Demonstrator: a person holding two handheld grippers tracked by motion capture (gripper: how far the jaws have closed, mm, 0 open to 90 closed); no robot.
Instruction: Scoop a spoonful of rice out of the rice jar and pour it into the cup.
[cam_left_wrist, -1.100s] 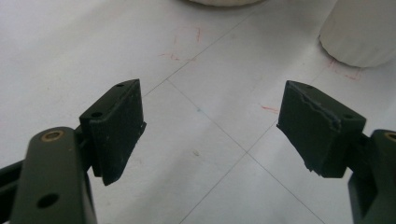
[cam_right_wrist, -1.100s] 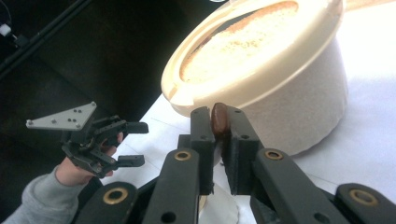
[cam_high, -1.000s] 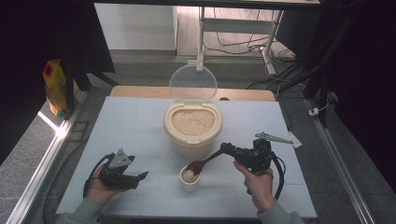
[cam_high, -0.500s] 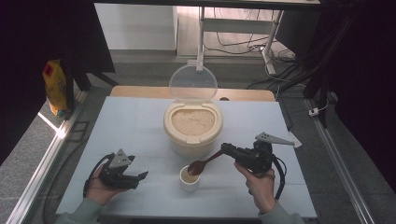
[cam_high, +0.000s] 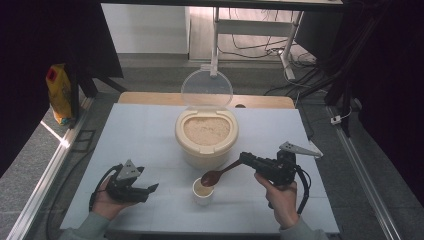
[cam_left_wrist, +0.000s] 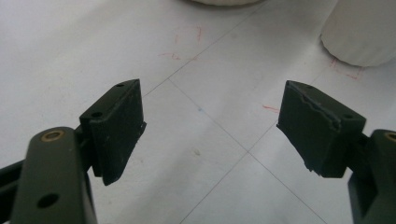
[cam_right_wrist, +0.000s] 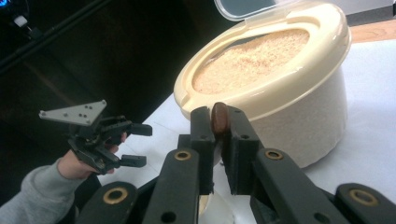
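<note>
White table (cam_high: 140, 140), dark room. My right gripper (cam_high: 246, 159) pinches the spoon (cam_high: 220, 175) over the cup (cam_high: 203, 192); my left gripper (cam_high: 150, 189) is spread. Its view shows red marks (cam_left_wrist: 187, 42).

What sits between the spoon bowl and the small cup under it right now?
Nothing visible. The right claw holds the spoon with its bowl just above the cup; the rice container stands behind, out of the path.
</note>
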